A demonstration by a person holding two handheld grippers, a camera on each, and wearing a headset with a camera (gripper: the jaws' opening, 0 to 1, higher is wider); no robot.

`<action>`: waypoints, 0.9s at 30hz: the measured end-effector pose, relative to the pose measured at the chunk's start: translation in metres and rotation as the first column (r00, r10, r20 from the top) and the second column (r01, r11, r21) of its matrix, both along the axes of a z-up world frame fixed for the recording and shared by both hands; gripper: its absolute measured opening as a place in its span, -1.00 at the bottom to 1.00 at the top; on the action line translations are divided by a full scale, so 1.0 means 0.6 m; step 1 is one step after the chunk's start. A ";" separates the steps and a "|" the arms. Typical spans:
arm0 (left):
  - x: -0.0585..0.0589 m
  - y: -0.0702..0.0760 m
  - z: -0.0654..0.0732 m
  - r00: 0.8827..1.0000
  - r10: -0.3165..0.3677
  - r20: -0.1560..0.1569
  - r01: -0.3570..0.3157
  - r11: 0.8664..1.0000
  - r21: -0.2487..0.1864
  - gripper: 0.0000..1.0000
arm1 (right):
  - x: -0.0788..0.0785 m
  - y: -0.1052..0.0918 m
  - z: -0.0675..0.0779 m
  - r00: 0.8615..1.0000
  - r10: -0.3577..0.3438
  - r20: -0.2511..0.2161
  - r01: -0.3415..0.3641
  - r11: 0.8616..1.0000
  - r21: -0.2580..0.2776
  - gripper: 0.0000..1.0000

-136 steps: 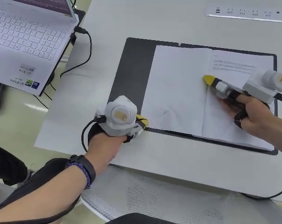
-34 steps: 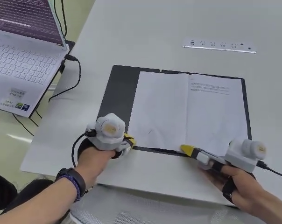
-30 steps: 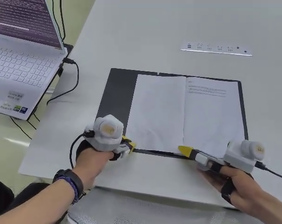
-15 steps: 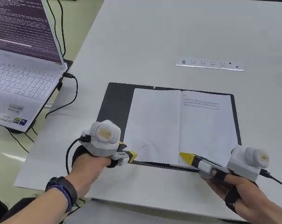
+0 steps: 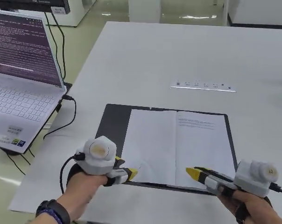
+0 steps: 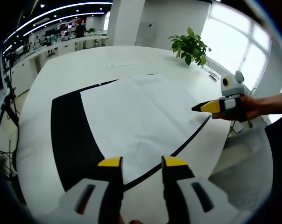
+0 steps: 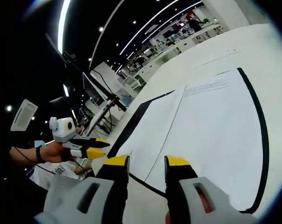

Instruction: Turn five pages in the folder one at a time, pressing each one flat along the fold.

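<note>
Open flat toward the near edge of the table (image 5: 178, 51): the folder (image 5: 166, 147), with left gripper (image 5: 130, 174) and right gripper (image 5: 193, 172) poised at that edge, jaws slightly parted, holding nothing. Could pinch two sheets together if nipped too deep.

White table (image 5: 145, 56), laptop (image 5: 19, 88), plant (image 6: 190, 46).

the black folder (image 5: 113, 128) is lying open and flat on the white table (image 5: 178, 51), with its dark left cover showing bare beside the paper. a blank white page (image 5: 150, 142) is resting left of the fold (image 5: 175, 144), and a page with a few printed lines near its top (image 5: 204, 147) is lying flat on the right.
</note>
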State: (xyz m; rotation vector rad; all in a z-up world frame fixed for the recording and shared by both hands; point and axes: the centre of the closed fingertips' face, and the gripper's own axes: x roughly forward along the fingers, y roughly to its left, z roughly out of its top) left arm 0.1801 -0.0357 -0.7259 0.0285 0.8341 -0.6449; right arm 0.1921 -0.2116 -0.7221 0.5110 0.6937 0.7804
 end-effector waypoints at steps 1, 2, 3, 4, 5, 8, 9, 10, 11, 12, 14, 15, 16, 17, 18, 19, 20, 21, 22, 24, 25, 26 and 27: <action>0.000 -0.002 0.005 1.000 -0.003 0.007 0.003 1.000 -0.001 -0.35 | 0.003 -0.005 0.005 1.000 -0.004 0.010 0.004 1.000 -0.002 -0.41; 0.000 -0.003 0.009 1.000 -0.005 0.012 0.005 1.000 -0.001 -0.34 | 0.005 -0.008 0.008 1.000 -0.009 0.015 0.009 1.000 -0.001 -0.40; 0.001 -0.004 0.016 1.000 -0.007 0.019 0.008 1.000 -0.001 -0.33 | 0.009 -0.012 0.013 1.000 -0.017 0.023 0.017 1.000 0.001 -0.38; 0.002 -0.005 0.019 1.000 -0.010 0.024 0.010 1.000 -0.001 -0.32 | 0.013 -0.017 0.021 0.999 -0.025 0.035 0.025 1.000 0.002 -0.37; 0.004 -0.006 0.024 0.999 -0.012 0.032 0.012 1.000 -0.001 -0.31 | 0.015 -0.019 0.026 0.999 -0.028 0.043 0.028 1.000 0.000 -0.36; 0.008 -0.008 0.034 0.999 -0.012 0.046 0.013 1.000 -0.007 -0.28 | 0.021 -0.028 0.038 0.996 -0.018 0.084 0.020 0.999 -0.028 -0.33; 0.009 -0.008 0.037 0.999 -0.013 0.050 0.014 1.000 -0.007 -0.27 | 0.021 -0.030 0.041 0.996 -0.012 0.091 0.015 0.999 -0.038 -0.31; 0.010 -0.008 0.040 0.998 -0.014 0.054 0.014 1.000 -0.007 -0.26 | 0.021 -0.031 0.044 0.995 -0.008 0.098 0.013 0.999 -0.047 -0.31; 0.010 -0.008 0.043 0.998 -0.013 0.059 0.014 1.000 -0.006 -0.24 | 0.021 -0.033 0.048 0.994 0.001 0.111 0.006 0.998 -0.060 -0.30; 0.012 -0.007 0.048 0.998 -0.012 0.065 0.013 1.000 -0.006 -0.24 | 0.021 -0.035 0.049 0.993 0.006 0.116 0.002 0.998 -0.068 -0.29; 0.014 -0.005 0.055 0.997 -0.008 0.076 0.009 1.000 -0.009 -0.21 | 0.019 -0.039 0.052 0.992 0.014 0.127 -0.003 0.996 -0.084 -0.27; 0.015 -0.004 0.058 0.997 -0.005 0.080 0.006 1.000 -0.011 -0.21 | 0.019 -0.043 0.052 0.991 0.020 0.132 -0.007 0.995 -0.095 -0.26; 0.016 -0.003 0.062 0.996 -0.001 0.087 0.002 1.000 -0.013 -0.20 | 0.019 -0.045 0.053 0.991 0.021 0.132 -0.008 0.995 -0.097 -0.25; 0.016 -0.002 0.065 0.996 0.000 0.091 0.001 1.000 -0.013 -0.18 | 0.017 -0.048 0.057 0.991 0.020 0.133 -0.007 0.995 -0.095 -0.24; 0.016 0.000 0.067 0.995 0.001 0.096 0.000 1.000 -0.012 -0.17 | 0.016 -0.050 0.061 0.991 0.017 0.136 -0.005 0.996 -0.091 -0.20; 0.016 0.001 0.069 0.995 0.001 0.098 0.000 1.000 -0.010 -0.15 | 0.015 -0.051 0.065 0.990 0.014 0.139 -0.002 0.996 -0.090 -0.17; 0.014 0.002 0.073 0.995 0.000 0.101 0.001 1.000 -0.009 -0.12 | 0.015 -0.055 0.069 0.989 0.011 0.147 0.003 0.995 -0.097 -0.16; 0.012 0.003 0.077 0.995 -0.001 0.104 0.002 1.000 -0.009 -0.10 | 0.015 -0.058 0.071 0.988 0.011 0.153 0.005 0.995 -0.102 -0.16; 0.012 0.004 0.079 0.994 -0.001 0.107 0.002 1.000 -0.009 -0.08 | 0.015 -0.061 0.074 0.987 0.011 0.160 0.006 0.994 -0.106 -0.15; 0.011 0.007 0.085 0.994 0.001 0.114 0.001 1.000 -0.012 -0.06 | 0.012 -0.066 0.079 0.986 0.011 0.164 0.007 0.994 -0.109 -0.12; 0.011 0.009 0.089 0.993 0.002 0.117 -0.001 1.000 -0.013 -0.04 | 0.010 -0.067 0.080 0.986 0.015 0.164 0.004 0.994 -0.111 -0.11; 0.011 0.011 0.091 0.993 0.004 0.120 -0.003 1.000 -0.013 -0.03 | 0.008 -0.069 0.080 0.986 0.024 0.167 -0.003 0.993 -0.121 -0.09; 0.011 0.013 0.095 0.992 0.006 0.123 -0.005 1.000 -0.011 -0.02 | 0.006 -0.070 0.081 0.984 0.036 0.174 -0.012 0.990 -0.137 -0.07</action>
